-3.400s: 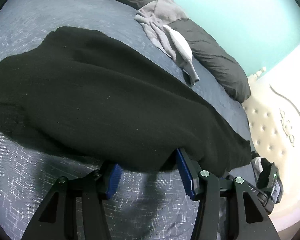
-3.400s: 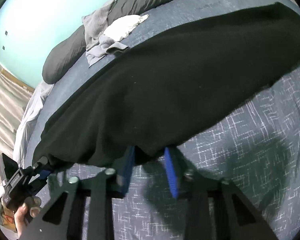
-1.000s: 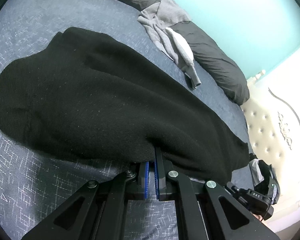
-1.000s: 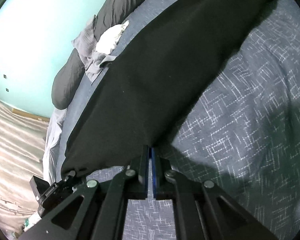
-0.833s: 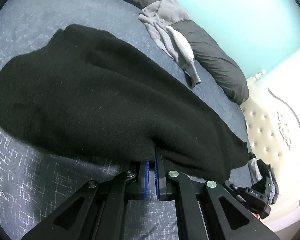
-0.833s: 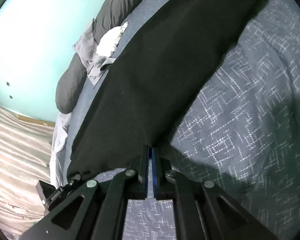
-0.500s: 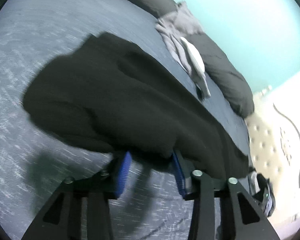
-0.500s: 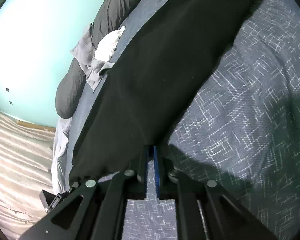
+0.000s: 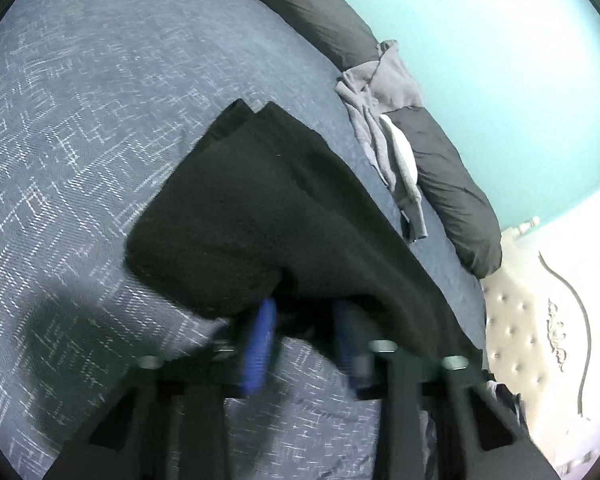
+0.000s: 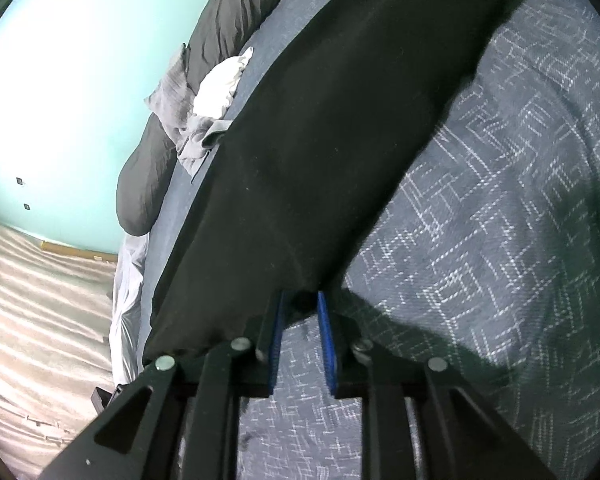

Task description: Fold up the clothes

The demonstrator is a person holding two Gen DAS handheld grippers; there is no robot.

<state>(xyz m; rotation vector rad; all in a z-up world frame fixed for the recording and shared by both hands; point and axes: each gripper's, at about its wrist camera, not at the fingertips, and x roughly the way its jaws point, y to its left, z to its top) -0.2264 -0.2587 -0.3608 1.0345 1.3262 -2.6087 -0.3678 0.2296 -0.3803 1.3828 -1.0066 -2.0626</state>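
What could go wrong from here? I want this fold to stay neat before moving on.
Both grippers are open at the near edge of the black garment. The left gripper has cloth draped right over its fingertips, so pulling back could drag the fold open. The right gripper sits just as close to the hem and might snag it. The gray clothes lie close behind, so a far push could tangle them.

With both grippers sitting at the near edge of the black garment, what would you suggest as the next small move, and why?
Probably draw both grippers back a little from the black garment. The left gripper and right gripper both show open jaws with a clear gap between the blue pads, so neither holds the cloth, which lies on the bedspread. Backing off would free them to choose the next grip.
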